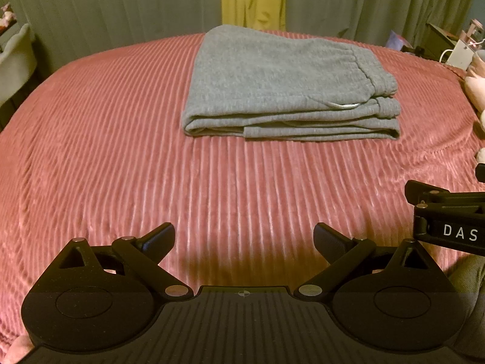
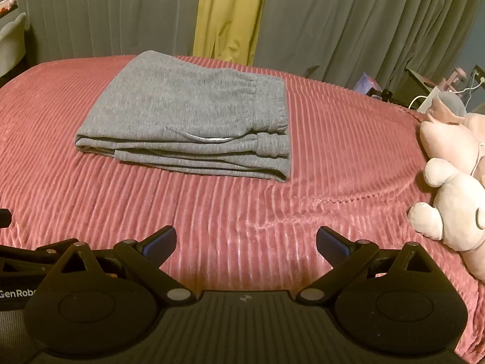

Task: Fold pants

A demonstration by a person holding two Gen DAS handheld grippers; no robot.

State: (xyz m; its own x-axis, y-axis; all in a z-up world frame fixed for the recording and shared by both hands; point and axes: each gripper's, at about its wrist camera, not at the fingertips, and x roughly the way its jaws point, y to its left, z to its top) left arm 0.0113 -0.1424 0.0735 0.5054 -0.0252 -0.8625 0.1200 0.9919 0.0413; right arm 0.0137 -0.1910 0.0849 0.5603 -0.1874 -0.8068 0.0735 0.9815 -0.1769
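Note:
Grey sweatpants (image 1: pixel 282 85) lie folded in a compact stack on the pink ribbed bedspread (image 1: pixel 121 151), waistband and drawstring to the right. They also show in the right wrist view (image 2: pixel 188 115). My left gripper (image 1: pixel 244 239) is open and empty, held low over the bedspread well short of the pants. My right gripper (image 2: pixel 246 242) is open and empty, also back from the pants. The right gripper's body shows at the right edge of the left wrist view (image 1: pixel 451 218).
Pale plush toys (image 2: pixel 454 200) lie on the bed's right side. Grey curtains (image 2: pixel 363 24) and a yellow curtain (image 2: pixel 227 15) hang behind. A cluttered nightstand (image 1: pixel 454 48) stands at the far right, a chair (image 1: pixel 15 57) at the far left.

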